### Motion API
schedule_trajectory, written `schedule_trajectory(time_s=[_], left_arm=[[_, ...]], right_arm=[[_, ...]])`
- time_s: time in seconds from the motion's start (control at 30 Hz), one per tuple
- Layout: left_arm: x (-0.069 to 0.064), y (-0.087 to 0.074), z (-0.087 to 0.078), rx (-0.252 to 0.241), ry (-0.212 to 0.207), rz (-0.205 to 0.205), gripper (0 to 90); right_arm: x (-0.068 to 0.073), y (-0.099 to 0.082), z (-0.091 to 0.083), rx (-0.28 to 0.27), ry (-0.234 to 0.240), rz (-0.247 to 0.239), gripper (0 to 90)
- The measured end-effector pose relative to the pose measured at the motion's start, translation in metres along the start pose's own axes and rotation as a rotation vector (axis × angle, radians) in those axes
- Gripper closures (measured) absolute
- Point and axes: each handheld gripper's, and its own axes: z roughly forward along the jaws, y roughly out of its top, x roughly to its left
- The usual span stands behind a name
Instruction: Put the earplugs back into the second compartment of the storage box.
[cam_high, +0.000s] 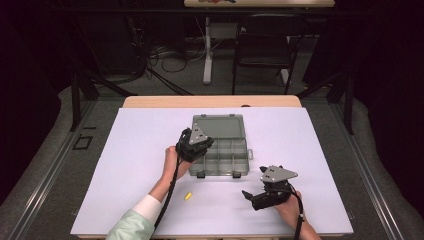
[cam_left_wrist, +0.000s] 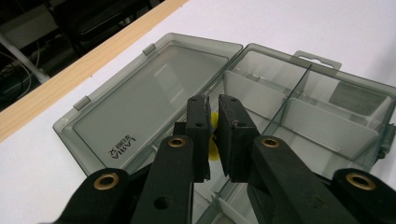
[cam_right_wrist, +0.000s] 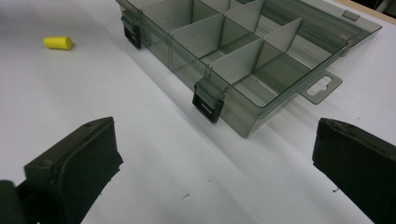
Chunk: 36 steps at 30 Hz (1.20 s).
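High view: open plastic box (cam_high: 220, 147) at table (cam_high: 130, 165) centre, lid flat behind. Left gripper (cam_high: 192, 146) over box's 9 o'clock edge. Right gripper (cam_high: 256, 196) at 5 o'clock of box, on table. Loose yellow earplug (cam_high: 188, 196) at 7 o'clock of box.

Left gripper view: left gripper (cam_left_wrist: 212, 135) clenched on small yellow piece (cam_left_wrist: 214, 140), above box (cam_left_wrist: 299, 100) compartments near hinge.

Right gripper view: right gripper (cam_right_wrist: 212, 154) released, jaws wide, nothing between. Box (cam_right_wrist: 243, 51) at 12 o'clock, earplug (cam_right_wrist: 58, 43) at 10 o'clock.

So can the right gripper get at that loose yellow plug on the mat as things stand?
Probably yes: the right gripper is open, and bare mat lies between it and the yellow plug, with nothing between.
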Motion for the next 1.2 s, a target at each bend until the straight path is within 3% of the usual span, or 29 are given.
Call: schedule_trajectory(time_s=[0.73,0.87,1.03,1.2], left_arm=[[0.002,-0.004,0.021,0.067,-0.009,-0.005,80.7],[0.002,-0.004,0.021,0.067,0.000,-0.011,71.9],[0.003,-0.006,0.010,0.043,0.003,-0.052,57.0],[0.000,-0.011,-0.005,0.043,0.017,-0.043,43.3]], right_arm=[[0.001,0.000,0.000,-0.001,0.012,-0.003,0.0],[0.002,0.000,0.001,0.006,0.011,-0.008,0.0],[0.002,0.000,0.000,0.000,0.011,-0.016,0.0],[0.001,0.000,-0.001,0.000,0.005,-0.012,0.0]])
